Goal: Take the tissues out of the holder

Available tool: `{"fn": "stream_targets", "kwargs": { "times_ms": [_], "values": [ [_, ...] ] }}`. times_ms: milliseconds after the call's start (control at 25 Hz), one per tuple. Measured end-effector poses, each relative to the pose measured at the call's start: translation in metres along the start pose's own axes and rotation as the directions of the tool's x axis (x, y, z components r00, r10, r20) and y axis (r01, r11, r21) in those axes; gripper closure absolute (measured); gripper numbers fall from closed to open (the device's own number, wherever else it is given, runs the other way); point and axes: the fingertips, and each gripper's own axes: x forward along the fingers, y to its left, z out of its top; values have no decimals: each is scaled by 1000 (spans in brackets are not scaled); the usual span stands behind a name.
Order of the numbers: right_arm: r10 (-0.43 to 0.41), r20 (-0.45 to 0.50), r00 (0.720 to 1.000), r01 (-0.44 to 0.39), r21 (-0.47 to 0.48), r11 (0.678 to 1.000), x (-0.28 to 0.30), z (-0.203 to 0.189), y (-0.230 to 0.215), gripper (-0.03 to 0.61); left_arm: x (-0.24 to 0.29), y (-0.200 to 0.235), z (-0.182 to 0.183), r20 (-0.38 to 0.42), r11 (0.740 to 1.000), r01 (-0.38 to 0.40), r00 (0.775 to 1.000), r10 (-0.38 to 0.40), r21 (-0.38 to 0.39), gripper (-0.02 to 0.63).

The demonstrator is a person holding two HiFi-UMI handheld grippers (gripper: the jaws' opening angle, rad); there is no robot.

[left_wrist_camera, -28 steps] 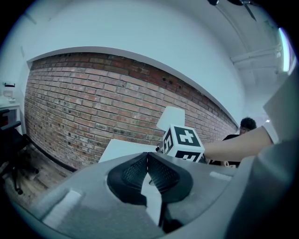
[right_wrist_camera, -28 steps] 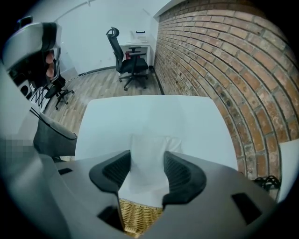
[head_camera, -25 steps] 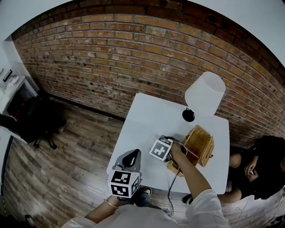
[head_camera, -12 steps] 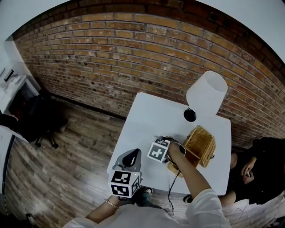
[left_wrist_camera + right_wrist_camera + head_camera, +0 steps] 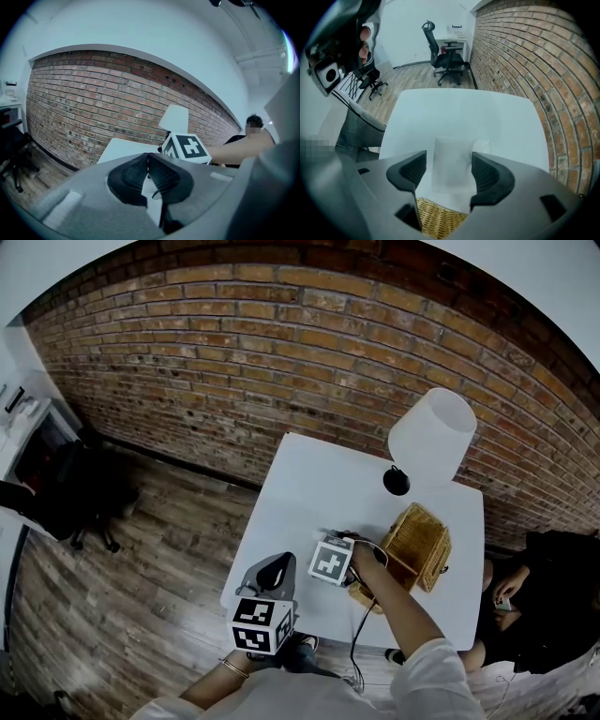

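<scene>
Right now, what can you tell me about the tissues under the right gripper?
The tissues are a white, soft-looking rectangular stack that appears to lie flat on the white table. Their near end meets the woven wicker holder. They sit between the jaws of the right gripper, which have just been opening. A gap shows at the left pad, but contact at the right pad is unclear.

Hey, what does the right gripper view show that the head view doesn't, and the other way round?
Only the right gripper view: the right gripper's jaws, apart, having just been opening, with the white folded tissue pack between them, unpinched. Only the head view: the white cone-shaped table lamp. Both: the square white table, the red brick wall and the woven wicker holder.
</scene>
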Motion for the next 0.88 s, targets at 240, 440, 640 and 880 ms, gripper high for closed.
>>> {"fn": "stream_targets", "kwargs": {
  "times_ms": [240,440,640,880],
  "values": [
    [7,36,999,-7,3,1000,-5,2,3,259,6,-5,3,2,1000,13,1000,-13,1,606],
    [-27,59,998,27,-2,1000,-18,5,0,261,9,-8,5,0,1000,23,1000,-23,8,606],
    [-53,135,989,52,10,999,-45,16,-3,267,13,-9,5,-11,999,34,999,-34,9,606],
    [-217,265,939,187,134,973,-84,11,-21,524,16,-12,12,0,999,39,999,-39,25,606]
  ]
}}
